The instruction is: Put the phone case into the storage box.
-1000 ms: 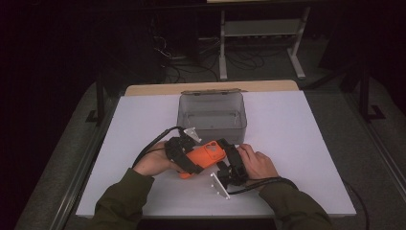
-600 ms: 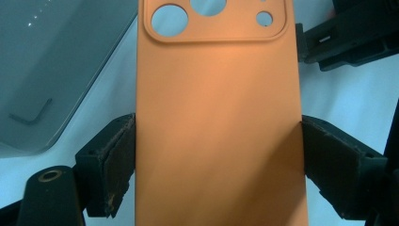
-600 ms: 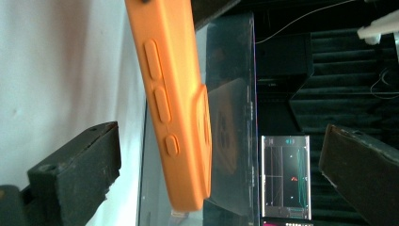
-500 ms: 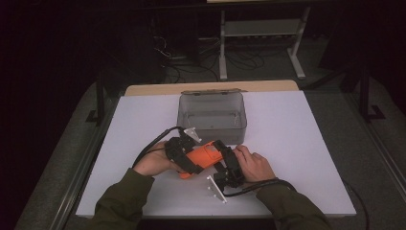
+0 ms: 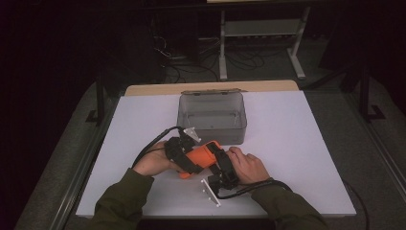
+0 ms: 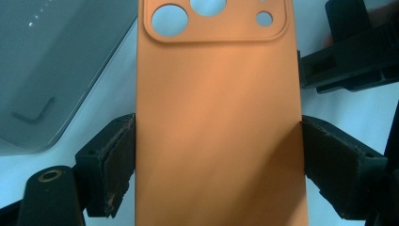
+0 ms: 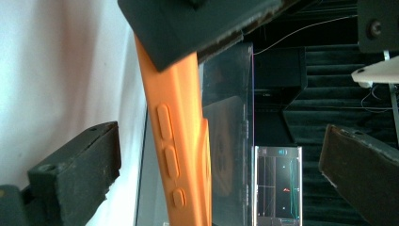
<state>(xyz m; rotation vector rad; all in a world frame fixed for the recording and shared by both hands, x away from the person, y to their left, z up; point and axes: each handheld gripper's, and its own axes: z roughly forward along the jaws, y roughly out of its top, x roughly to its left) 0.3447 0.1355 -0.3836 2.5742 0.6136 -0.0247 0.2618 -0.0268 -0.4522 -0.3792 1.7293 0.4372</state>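
Observation:
An orange phone case (image 5: 203, 154) is held just above the white table (image 5: 297, 143), in front of a clear box. My left gripper (image 5: 184, 155) is shut on it: in the left gripper view both pads press the long edges of the case (image 6: 216, 94), camera cut-outs at the far end. My right gripper (image 5: 221, 165) comes in from the other side. In the right gripper view the case (image 7: 181, 155) stands edge-on, side buttons showing, between the wide-open jaws of the right gripper (image 7: 221, 155), touching neither pad.
A clear grey plastic box (image 5: 213, 112) stands open just behind the grippers, seen close on in the left gripper view (image 6: 51, 70). Cables trail from both grippers across the near table. Dark floor, a shelf frame and wires lie beyond the far edge.
My right gripper has shifted slightly toward the near edge of the table. The left gripper and the case have stayed put.

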